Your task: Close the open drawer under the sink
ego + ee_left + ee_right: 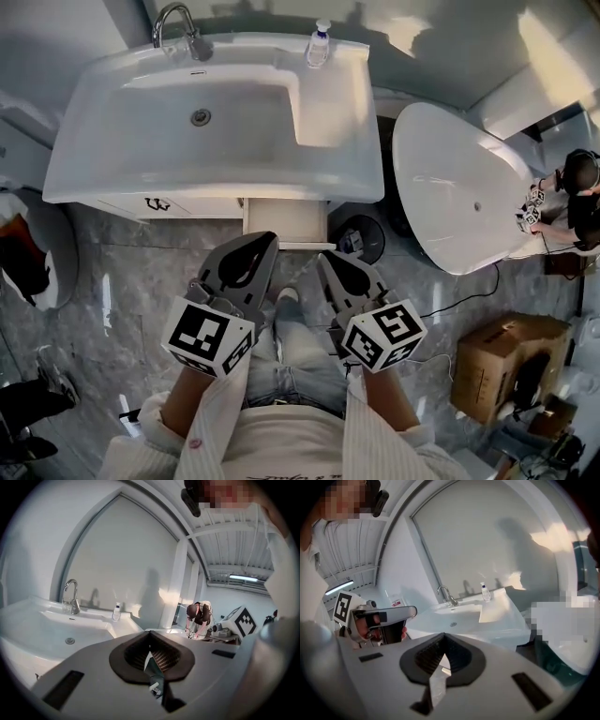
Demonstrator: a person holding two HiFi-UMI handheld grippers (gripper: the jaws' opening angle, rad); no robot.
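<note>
The white sink point(122, 141) fills the upper left of the head view, with a white bathtub point(450, 197) at right. Under the sink's front edge, at centre, the drawer point(284, 220) stands pulled out, its inside pale. Near the drawer's front, the left gripper point(262, 242) and right gripper point(330, 258) each have jaws pressed together, empty. A small bottle point(319, 45) stands on the sink's top edge, its label unreadable.

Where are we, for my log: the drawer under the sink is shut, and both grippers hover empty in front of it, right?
Not shut: the head view shows the drawer under the sink open. The left gripper and right gripper do hover empty in front of it.
</note>
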